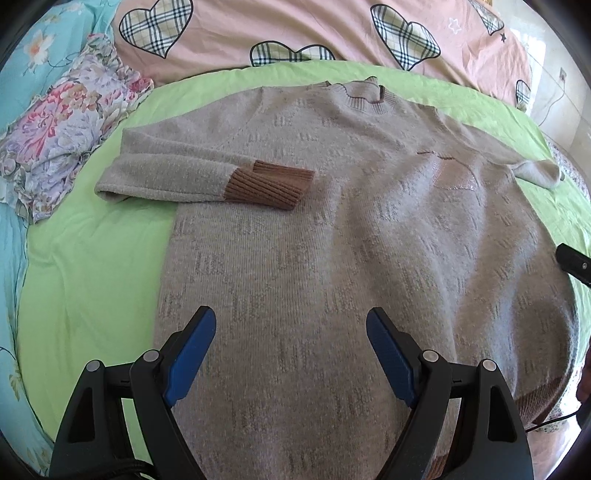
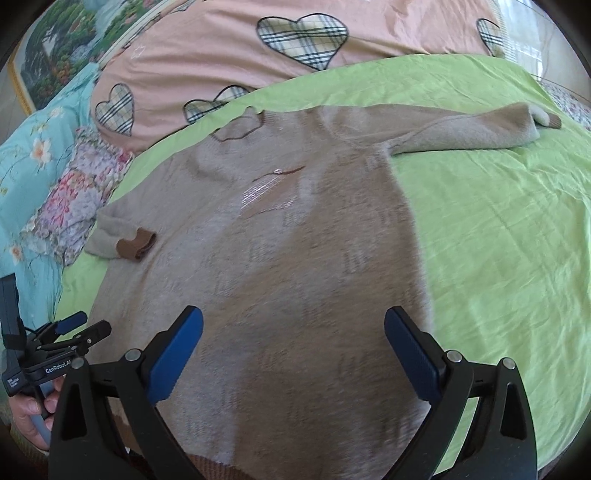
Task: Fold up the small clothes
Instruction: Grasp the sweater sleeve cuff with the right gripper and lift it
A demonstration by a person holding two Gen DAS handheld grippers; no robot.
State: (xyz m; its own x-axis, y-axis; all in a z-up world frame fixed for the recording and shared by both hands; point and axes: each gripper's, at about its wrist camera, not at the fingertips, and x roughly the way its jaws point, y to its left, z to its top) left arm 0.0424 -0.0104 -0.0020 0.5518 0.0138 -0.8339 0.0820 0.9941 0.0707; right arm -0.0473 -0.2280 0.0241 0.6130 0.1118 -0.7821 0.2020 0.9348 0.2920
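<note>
So the beige sweater (image 1: 332, 240) is lying flat on the green sheet (image 1: 92, 277), collar toward the far edge where the pink heart-print quilt (image 1: 314, 29) sits. One sleeve (image 1: 177, 177) is folded in across the chest, brown cuff (image 1: 273, 184) resting on the body; the other sleeve (image 2: 461, 129) stretches out toward the sheet's far right corner. Left gripper (image 1: 291, 332) and right gripper (image 2: 293, 332) both hover over the lower half, jaws spread wide, holding nothing. A floral pillow (image 1: 66, 122) sits off the left edge.
</note>
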